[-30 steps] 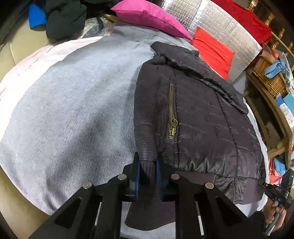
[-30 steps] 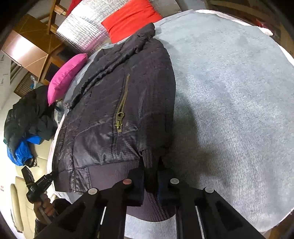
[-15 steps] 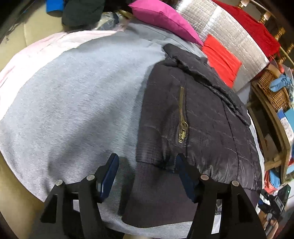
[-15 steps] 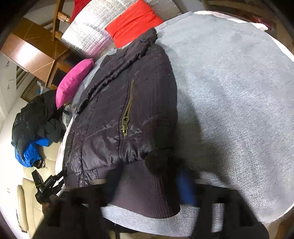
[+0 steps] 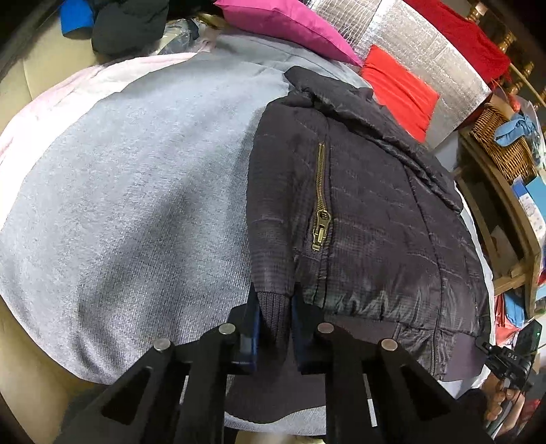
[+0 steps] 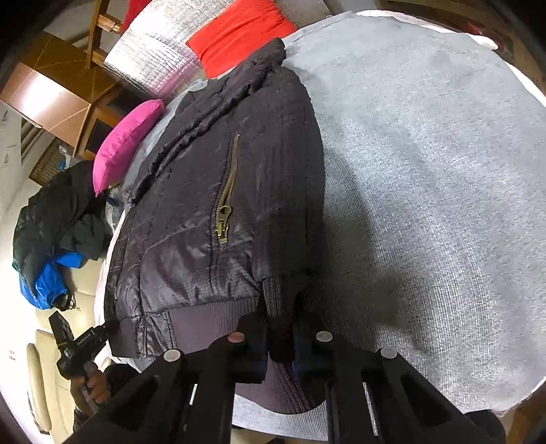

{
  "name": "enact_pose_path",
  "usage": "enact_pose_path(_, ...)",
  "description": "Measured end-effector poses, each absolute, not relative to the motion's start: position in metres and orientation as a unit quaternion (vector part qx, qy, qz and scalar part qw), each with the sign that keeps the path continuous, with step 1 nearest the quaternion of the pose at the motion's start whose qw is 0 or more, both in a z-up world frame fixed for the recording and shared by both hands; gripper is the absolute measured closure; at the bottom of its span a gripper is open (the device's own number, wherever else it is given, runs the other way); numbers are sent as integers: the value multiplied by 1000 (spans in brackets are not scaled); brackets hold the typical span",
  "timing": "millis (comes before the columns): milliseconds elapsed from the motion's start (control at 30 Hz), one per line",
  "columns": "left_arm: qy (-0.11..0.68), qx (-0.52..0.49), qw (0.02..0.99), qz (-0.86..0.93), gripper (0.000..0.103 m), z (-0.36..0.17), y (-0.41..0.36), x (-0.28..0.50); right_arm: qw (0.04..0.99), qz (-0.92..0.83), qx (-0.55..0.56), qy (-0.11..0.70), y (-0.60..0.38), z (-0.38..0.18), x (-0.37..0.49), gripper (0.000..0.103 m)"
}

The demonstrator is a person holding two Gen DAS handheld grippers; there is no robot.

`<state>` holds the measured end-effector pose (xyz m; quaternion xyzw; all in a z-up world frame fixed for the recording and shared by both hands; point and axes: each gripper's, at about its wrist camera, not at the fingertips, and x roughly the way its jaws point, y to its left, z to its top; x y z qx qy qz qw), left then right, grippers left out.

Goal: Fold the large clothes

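A dark quilted jacket (image 5: 375, 222) with a brass zip pocket lies flat on a grey cloth (image 5: 136, 205). In the left wrist view its left sleeve runs down the jacket's left edge to a ribbed cuff (image 5: 273, 307). My left gripper (image 5: 274, 324) is shut on that cuff, pads pressing the knit. In the right wrist view the jacket (image 6: 191, 222) fills the left half, and a sleeve along its right edge ends in a ribbed cuff (image 6: 278, 297). My right gripper (image 6: 279, 334) is shut on this cuff just past the ribbed hem.
A pink pillow (image 5: 283, 24), a red cushion (image 5: 399, 88) and silver padding lie beyond the collar. A wicker basket (image 5: 501, 143) stands on shelves at the right. Dark and blue clothes (image 6: 51, 211) are piled on a cream sofa. A hand with a black tool (image 6: 78, 345) is by the far hem corner.
Both grippers were shut on the cuffs, stood open half a second ago, and have closed on the cuffs again. The jacket has stayed flat in place.
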<state>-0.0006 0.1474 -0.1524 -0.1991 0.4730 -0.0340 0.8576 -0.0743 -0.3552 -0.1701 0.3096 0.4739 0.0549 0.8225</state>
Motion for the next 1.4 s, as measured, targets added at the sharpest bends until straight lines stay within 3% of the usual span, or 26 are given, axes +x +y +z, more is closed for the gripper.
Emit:
enact_pose_path(400,475,-205,855,-29,85,-155,150,-1,819,73,292,488,-361,-170,-82,92)
enact_pose_path(500,473,-212,855,-22,79,-155,151,5,821,77,297,481,-363,-169,-76,88)
enact_pose_path(700,461,-220,859,-20,55,-155,153,8,827,70,299,472,-366,-163,-78,80)
enact_pose_path(867,465,-208,860,-21,51,-157,145,11,827,56,307,468,-368,-166,-79,75)
enact_pose_path(1067,468,-199,861,-14,53,-160,140,15,823,53,306,475,-365,-172,-76,76)
enact_pose_path(1100,468,-195,862,-12,64,-160,139,15,821,53,308,478,-365,-173,-76,77)
enact_pose_path(1233,470,-181,864,-12,82,-157,137,14,815,57,309,486,-365,-176,-75,88)
enact_pose_path(1400,466,-169,868,-16,85,-150,136,7,815,62,311,486,-365,-175,-77,91)
